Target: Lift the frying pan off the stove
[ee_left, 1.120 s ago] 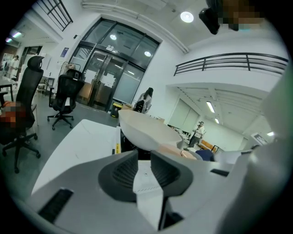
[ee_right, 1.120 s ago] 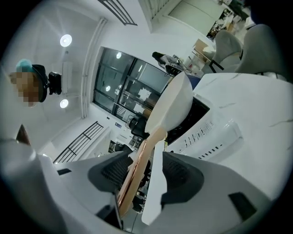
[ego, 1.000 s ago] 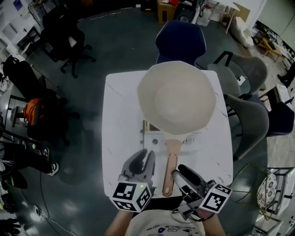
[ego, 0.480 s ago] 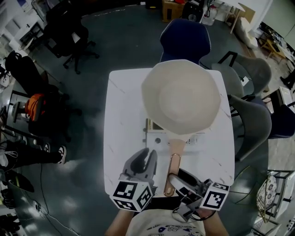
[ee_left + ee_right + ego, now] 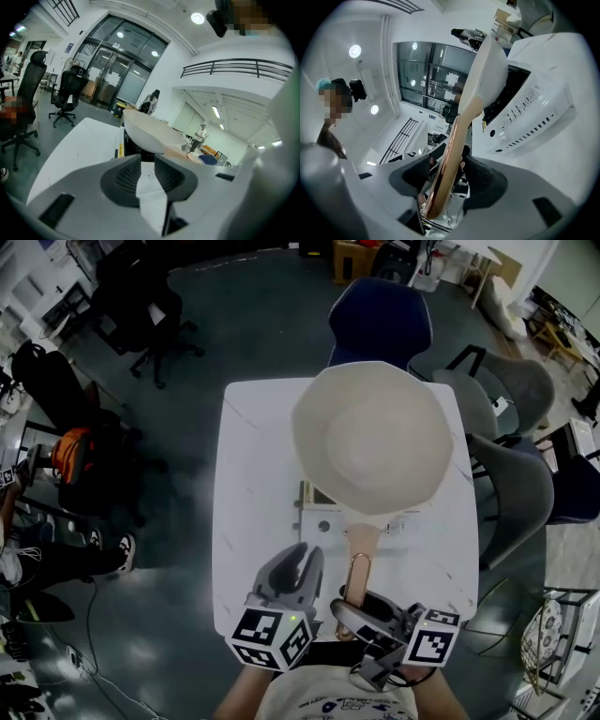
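A cream frying pan (image 5: 373,437) sits on a white portable stove (image 5: 317,519) on the white table (image 5: 253,474). Its copper-pink handle (image 5: 359,554) points toward me. My right gripper (image 5: 349,607) is at the handle's looped end. In the right gripper view the handle (image 5: 452,150) runs between the jaws of the right gripper (image 5: 449,161). The pads stand close on both sides with thin gaps, so it is open. The pan (image 5: 490,61) and stove (image 5: 534,117) lie ahead. My left gripper (image 5: 302,561) rests shut and empty, left of the handle. The left gripper (image 5: 147,164) faces the pan (image 5: 150,136).
A blue chair (image 5: 380,320) stands at the table's far side and grey chairs (image 5: 511,488) stand along its right. A black office chair (image 5: 141,306) is on the floor at the far left. Bare tabletop lies left of the stove.
My right gripper has swung left from beside the handle, and its jaws now straddle the handle's end. The pan and the left gripper have stayed put.
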Tool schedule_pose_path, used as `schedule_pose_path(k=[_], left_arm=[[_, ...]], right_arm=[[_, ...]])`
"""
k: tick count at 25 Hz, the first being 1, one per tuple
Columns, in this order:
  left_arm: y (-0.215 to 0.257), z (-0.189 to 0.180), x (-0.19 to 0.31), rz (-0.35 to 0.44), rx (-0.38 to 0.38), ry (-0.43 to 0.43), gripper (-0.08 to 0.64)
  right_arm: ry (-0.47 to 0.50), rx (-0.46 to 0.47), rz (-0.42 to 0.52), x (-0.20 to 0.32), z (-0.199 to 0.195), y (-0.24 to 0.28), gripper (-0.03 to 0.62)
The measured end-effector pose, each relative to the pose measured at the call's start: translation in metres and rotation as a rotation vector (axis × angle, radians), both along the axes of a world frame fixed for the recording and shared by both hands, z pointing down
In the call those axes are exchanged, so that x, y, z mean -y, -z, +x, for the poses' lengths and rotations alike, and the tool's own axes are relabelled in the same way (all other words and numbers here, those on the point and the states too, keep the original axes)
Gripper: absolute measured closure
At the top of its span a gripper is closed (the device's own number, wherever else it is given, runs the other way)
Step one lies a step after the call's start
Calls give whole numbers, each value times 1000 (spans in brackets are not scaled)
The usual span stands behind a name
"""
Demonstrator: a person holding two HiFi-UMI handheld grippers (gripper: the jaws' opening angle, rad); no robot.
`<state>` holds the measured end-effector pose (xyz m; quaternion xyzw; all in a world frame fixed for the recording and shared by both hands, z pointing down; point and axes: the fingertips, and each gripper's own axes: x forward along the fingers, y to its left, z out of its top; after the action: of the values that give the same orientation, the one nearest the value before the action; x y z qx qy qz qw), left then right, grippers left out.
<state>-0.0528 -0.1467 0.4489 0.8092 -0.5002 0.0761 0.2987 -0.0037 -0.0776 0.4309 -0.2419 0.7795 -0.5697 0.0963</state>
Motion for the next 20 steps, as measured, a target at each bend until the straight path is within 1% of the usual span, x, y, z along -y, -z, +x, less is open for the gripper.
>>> schedule_pose_path(k=[9,10,12,13,16,20], left_arm=[[-5,4,1,-9,8,-24,483],[-5,5,1,-10,7,-26,483],[-5,5,1,-11,5,-29,483],[-5,5,1,-12,4,-30,483],[-5,6,2,-14,-5,-36,483],[-4,6,3,-29,-41,-37,483]], right_arm=[[11,54,-13,0,-4,0,353],[12,54,-14,0,-5,0,367],[10,48,-20,1,-5,-2,429],[8,50,-26,1,-5,-3,446],[2,68,-42,2,-4,-4,453],[5,73,-49,1,-5,-4,456]])
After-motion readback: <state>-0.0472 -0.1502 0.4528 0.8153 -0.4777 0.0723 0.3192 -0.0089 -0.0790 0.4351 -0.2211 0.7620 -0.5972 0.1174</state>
